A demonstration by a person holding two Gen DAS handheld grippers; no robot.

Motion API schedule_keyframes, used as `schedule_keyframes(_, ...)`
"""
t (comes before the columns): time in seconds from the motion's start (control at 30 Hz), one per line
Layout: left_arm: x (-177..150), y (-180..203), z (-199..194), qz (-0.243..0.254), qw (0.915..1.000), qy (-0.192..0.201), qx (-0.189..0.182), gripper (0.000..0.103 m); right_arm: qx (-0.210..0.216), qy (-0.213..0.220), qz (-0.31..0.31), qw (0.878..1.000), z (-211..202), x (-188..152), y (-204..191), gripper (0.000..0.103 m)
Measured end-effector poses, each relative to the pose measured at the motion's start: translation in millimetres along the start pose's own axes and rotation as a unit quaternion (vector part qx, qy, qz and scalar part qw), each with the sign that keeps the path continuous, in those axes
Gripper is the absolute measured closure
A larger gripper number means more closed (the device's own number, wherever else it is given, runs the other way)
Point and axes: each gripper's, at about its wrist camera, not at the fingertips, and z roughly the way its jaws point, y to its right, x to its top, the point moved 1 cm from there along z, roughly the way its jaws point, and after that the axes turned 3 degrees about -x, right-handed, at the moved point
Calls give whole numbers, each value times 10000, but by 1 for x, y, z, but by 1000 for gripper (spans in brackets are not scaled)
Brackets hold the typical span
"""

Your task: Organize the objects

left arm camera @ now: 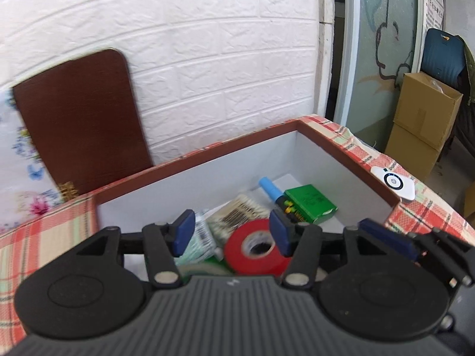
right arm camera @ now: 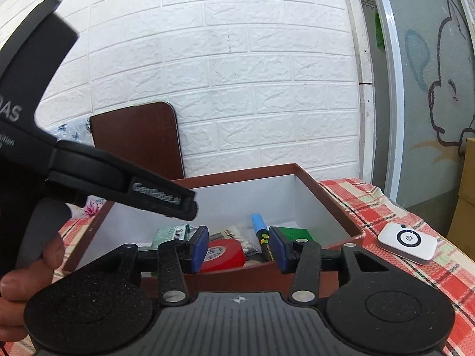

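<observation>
A brown box with a white inside stands open on the checked cloth. It holds a red tape roll, a green pack, a blue-capped marker, cotton swabs and a barcoded packet. My left gripper is open and empty above the box's near side. My right gripper is open and empty just in front of the box. A white device lies on the cloth right of the box.
The brown box lid leans on the white brick wall behind. The left gripper's body crosses the right wrist view at left. Cardboard boxes stand on the floor at right. The table edge falls away at right.
</observation>
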Motion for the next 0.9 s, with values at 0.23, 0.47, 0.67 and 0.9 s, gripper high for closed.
schedule_keyframes(0.23,-36,-25,-36,-212,9993,-66,287,39,94,-111,92,9999,-35,-13,-16,50)
schedule_keyframes(0.47,-79,-50,-66,-419,9969,-128,651,27,413,-332,-149,9985,-65,-34,-43,46)
schedule_keyframes(0.67,-111,-68,-88,-600,9940,-217,893,22,670,-403,-243,9966,-83,-44,-67,42)
schedule_keyframes(0.9,-139,-81,-108,-701,9899,-319,1192,15,927,-478,-418,9937,-96,-57,-89,40)
